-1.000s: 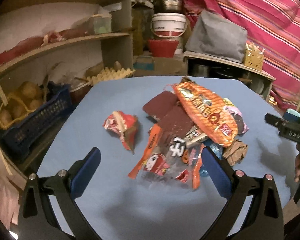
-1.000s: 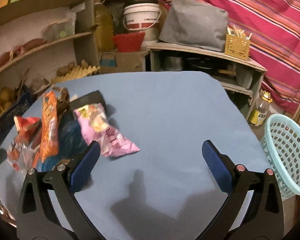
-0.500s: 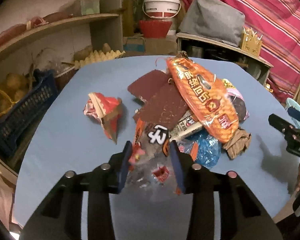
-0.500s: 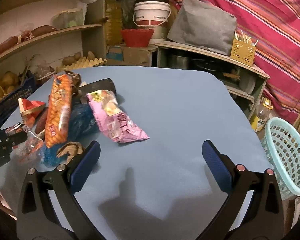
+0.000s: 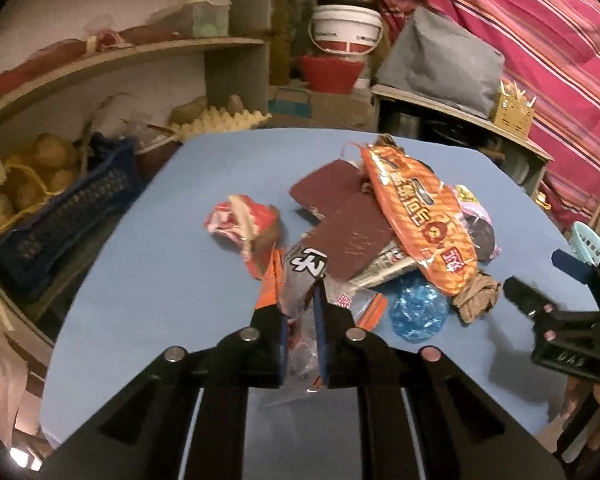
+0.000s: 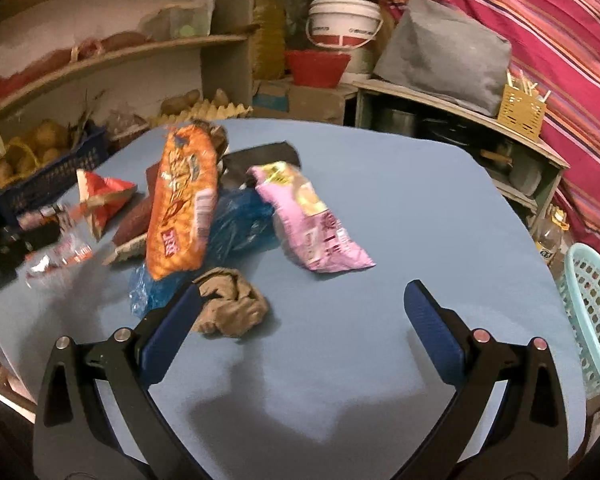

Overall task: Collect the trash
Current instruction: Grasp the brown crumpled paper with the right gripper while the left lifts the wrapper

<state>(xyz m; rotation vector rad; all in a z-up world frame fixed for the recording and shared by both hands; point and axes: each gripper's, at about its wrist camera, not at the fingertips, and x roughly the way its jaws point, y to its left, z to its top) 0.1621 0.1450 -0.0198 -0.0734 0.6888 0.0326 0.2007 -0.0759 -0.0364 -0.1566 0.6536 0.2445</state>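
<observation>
On the blue desk (image 5: 152, 280), one crumpled red wrapper (image 5: 240, 220) lies left of the left gripper (image 5: 300, 300), whose fingers (image 5: 274, 320) are clamped on one clear printed wrapper (image 5: 304, 276). Ahead-right sit one long orange packet (image 5: 416, 216), one blue bag (image 5: 418, 312) and one brown wad (image 5: 476, 296). Only the right view shows the whole pink packet (image 6: 312, 216) ahead and the basket (image 6: 592, 312) beyond the right gripper (image 6: 304, 320), fingers wide apart.

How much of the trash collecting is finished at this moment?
Nothing shows as binned; the little of the basket that is visible shows no trash. The left gripper is shut on a clear wrapper. The right gripper is open. The orange bag and pink packet remain.
</observation>
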